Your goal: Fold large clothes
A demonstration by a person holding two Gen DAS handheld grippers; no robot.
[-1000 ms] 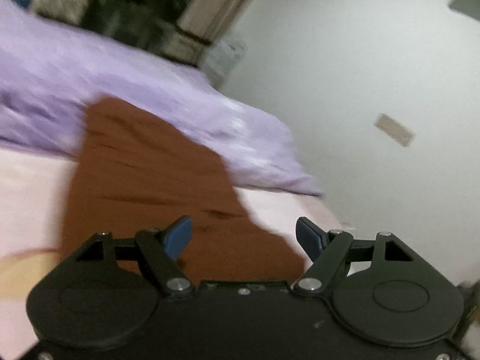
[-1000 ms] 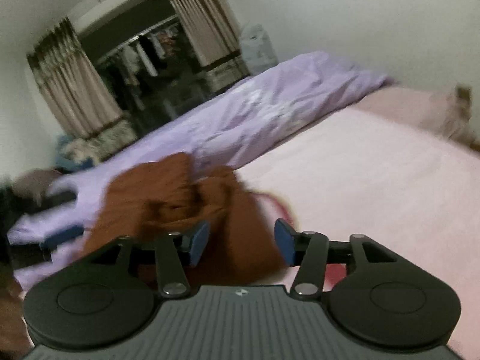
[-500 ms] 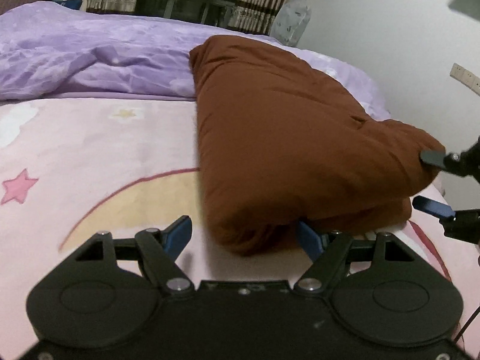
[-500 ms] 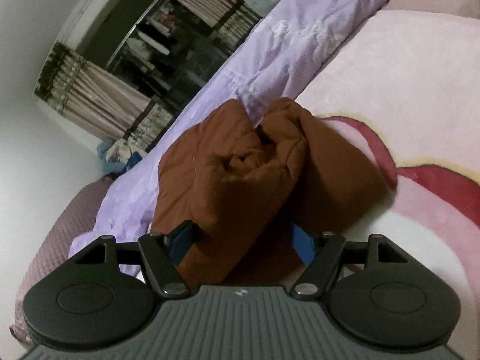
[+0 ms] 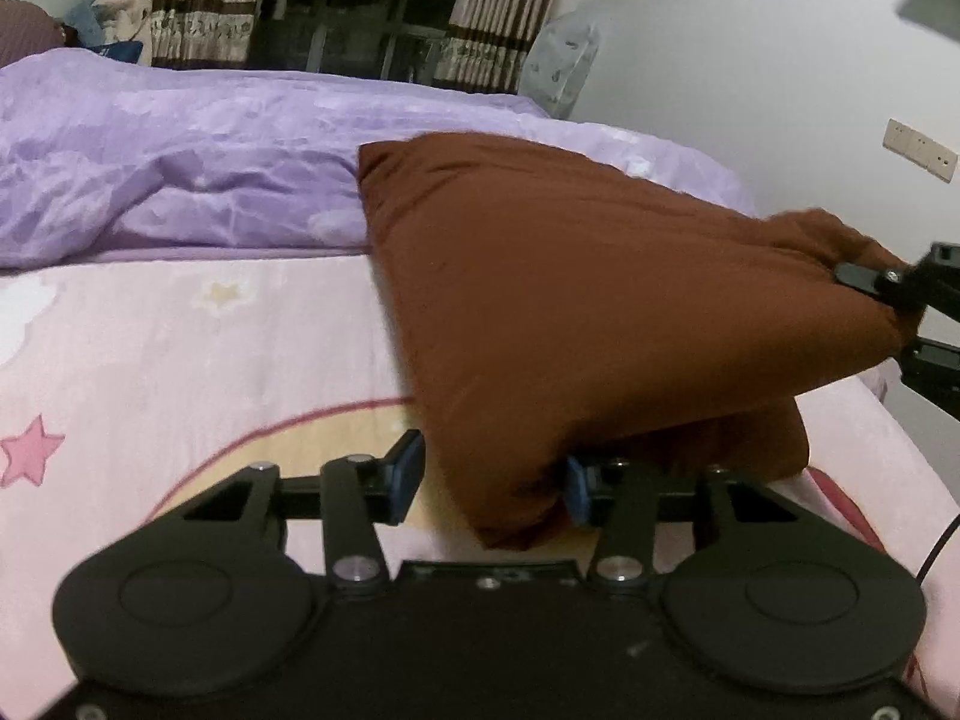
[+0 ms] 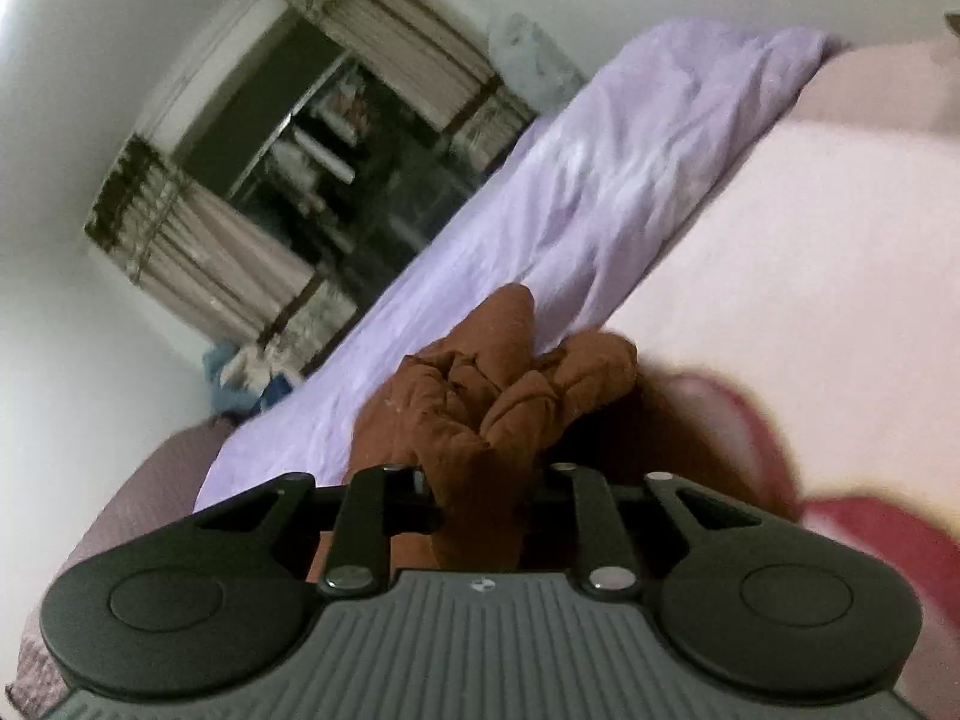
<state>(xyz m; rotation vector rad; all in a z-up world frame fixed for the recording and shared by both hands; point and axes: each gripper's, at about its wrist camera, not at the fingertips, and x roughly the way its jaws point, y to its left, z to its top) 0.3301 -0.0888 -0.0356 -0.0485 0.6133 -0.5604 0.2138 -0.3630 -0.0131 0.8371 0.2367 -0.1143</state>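
A large brown garment (image 5: 588, 300) lies folded over on the pink bed sheet (image 5: 180, 348), its far end against the purple duvet. My left gripper (image 5: 489, 483) is partly closed around the garment's near corner, with a gap left between the left pad and the cloth. My right gripper (image 6: 483, 492) is shut on a bunched brown edge (image 6: 480, 420) and holds it up. It also shows in the left wrist view (image 5: 900, 312) at the right, gripping the garment's raised right corner.
A crumpled purple duvet (image 5: 180, 180) runs along the far side of the bed. Curtains and a dark wardrobe opening (image 5: 360, 0) stand behind. A white wall with a socket plate (image 5: 921, 150) is at the right, close to the bed edge.
My right gripper has closed on the brown edge and lifted it. My left gripper has narrowed around the near corner. The garment's right corner has risen.
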